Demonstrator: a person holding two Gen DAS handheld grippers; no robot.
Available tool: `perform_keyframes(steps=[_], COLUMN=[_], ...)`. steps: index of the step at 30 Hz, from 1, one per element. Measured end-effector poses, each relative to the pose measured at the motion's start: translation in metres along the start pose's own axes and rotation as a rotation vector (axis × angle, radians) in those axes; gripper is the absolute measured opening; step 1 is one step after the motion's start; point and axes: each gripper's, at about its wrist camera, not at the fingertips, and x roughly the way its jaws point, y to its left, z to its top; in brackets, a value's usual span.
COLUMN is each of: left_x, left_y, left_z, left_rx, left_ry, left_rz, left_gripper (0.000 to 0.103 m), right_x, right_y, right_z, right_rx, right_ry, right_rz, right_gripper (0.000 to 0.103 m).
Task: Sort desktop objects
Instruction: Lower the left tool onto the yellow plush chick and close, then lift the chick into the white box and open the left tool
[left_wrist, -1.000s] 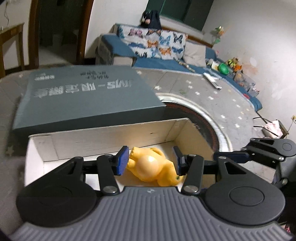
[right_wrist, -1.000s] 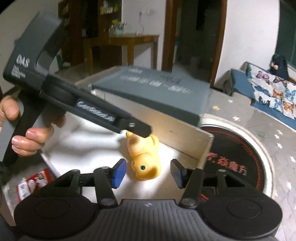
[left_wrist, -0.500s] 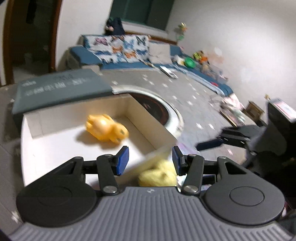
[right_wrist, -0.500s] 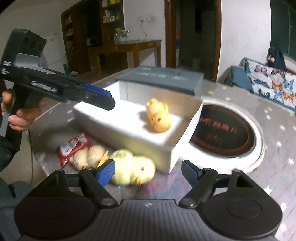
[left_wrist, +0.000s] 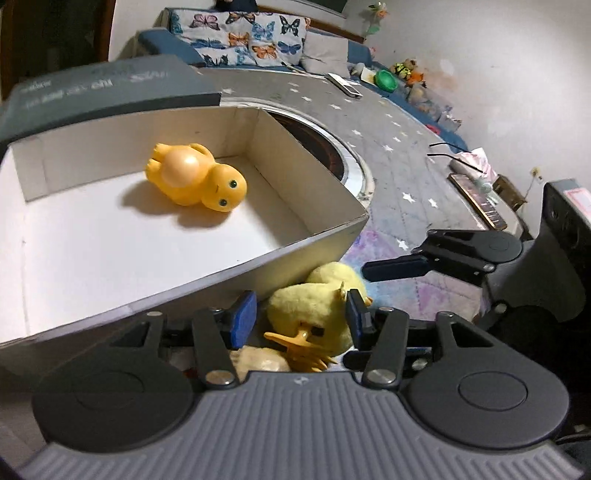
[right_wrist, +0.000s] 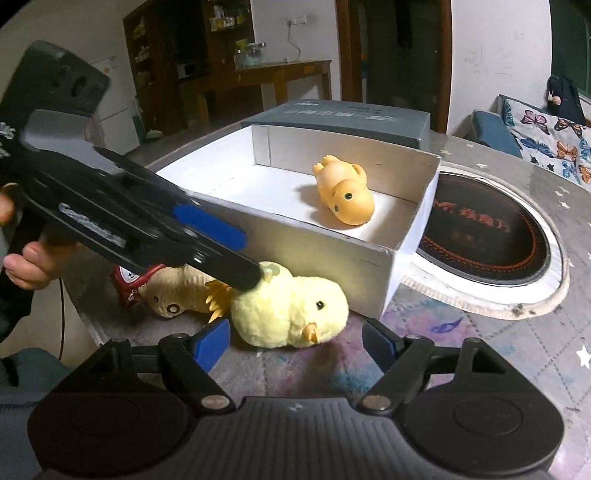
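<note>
An orange rubber duck toy (left_wrist: 195, 179) lies on its side in the open white box (left_wrist: 310, 243), also in the right wrist view (right_wrist: 345, 194). A yellow plush chick (right_wrist: 291, 314) lies on the table just outside the box's near wall. My left gripper (left_wrist: 301, 314) is open with its blue pads on either side of the chick (left_wrist: 317, 310); it also shows in the right wrist view (right_wrist: 240, 254), fingertips touching the chick's back. My right gripper (right_wrist: 295, 341) is open and empty just in front of the chick.
A beige fish-shaped toy (right_wrist: 177, 291) and a red snack packet (right_wrist: 131, 278) lie left of the chick. The box's grey lid (right_wrist: 351, 120) lies behind the box. A round black cooktop (right_wrist: 487, 236) is set in the table to the right.
My left gripper has left the orange duck in the box, drawn back out over the near wall and come down around the yellow chick. My right gripper has backed off and opened wider.
</note>
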Motion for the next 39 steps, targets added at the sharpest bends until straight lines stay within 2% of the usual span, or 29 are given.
perform_keyframes(steps=[5, 7, 18, 28, 33, 39], left_x=[-0.001, -0.002, 0.004, 0.008, -0.008, -0.043], left_y=[-0.001, -0.001, 0.001, -0.004, -0.014, -0.027], left_z=[-0.002, -0.003, -0.006, -0.006, -0.001, 0.016], left_rx=[-0.003, -0.009, -0.059, -0.061, -0.037, 0.022], left_ry=[0.007, 0.014, 0.041, 0.042, 0.009, -0.099], left_rz=[-0.007, -0.013, -0.076, -0.090, -0.095, -0.078], left_gripper=[0.057, 0.057, 0.057, 0.056, 0.056, 0.056], right_x=[0.009, 0.011, 0.016, 0.013, 0.002, -0.027], right_y=[0.001, 0.001, -0.001, 0.001, 0.004, 0.012], right_z=[0.001, 0.000, -0.002, -0.004, 0.000, 0.023], right_rx=[0.004, 0.004, 0.016, 0.023, 0.022, -0.029], right_ry=[0.005, 0.007, 0.013, 0.005, 0.000, -0.052], right_rz=[0.004, 0.004, 0.008, -0.001, -0.007, -0.029], right_gripper=[0.079, 0.075, 0.073, 0.070, 0.070, 0.070])
